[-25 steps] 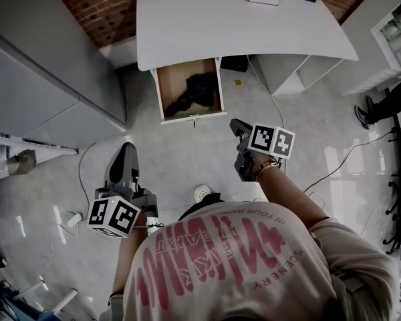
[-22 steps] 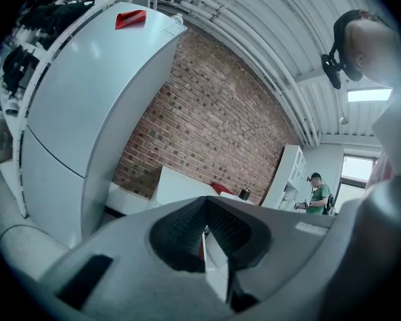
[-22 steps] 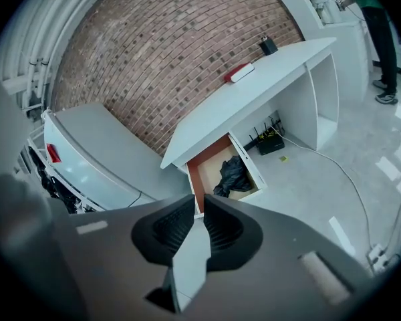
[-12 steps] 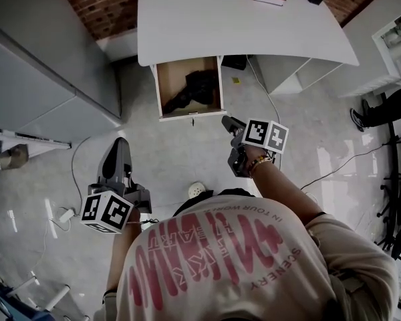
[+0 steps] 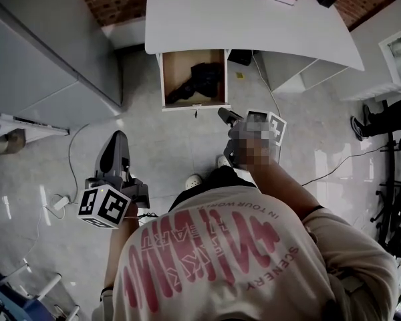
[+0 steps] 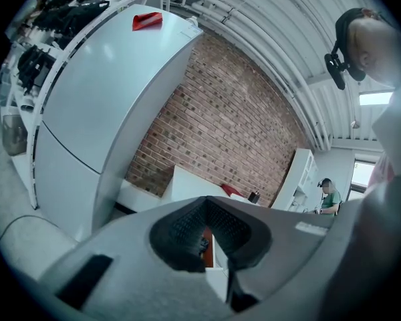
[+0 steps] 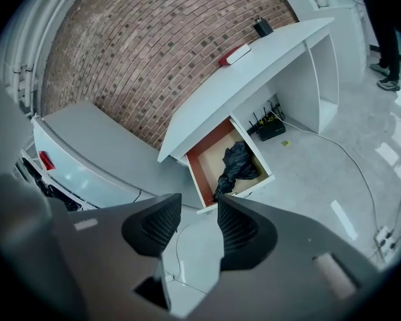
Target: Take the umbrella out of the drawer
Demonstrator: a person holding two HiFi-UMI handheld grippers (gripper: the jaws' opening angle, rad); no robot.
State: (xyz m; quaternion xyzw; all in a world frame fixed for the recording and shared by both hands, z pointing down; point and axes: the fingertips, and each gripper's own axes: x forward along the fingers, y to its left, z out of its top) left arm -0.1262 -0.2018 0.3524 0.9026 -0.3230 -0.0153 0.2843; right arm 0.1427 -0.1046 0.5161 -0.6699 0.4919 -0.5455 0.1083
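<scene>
Nearing the drawer [image 5: 195,105], right gripper [image 7: 199,204] jaws just opened, empty; left gripper [image 6: 206,209] clenched.

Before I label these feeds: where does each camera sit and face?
Head view: on the head, steeply down at the open drawer; shoulders, left tool, right tool.
Left gripper view: on the left tool, near-level toward the brick wall; own jaws.
Right gripper view: on the right tool, tilted down at the drawer; empty jaws just opened wider.
Head and right views share the umbrella.

Matt cloth umbrella [image 5: 198,83], wood-lined drawer [image 5: 177,67]
</scene>
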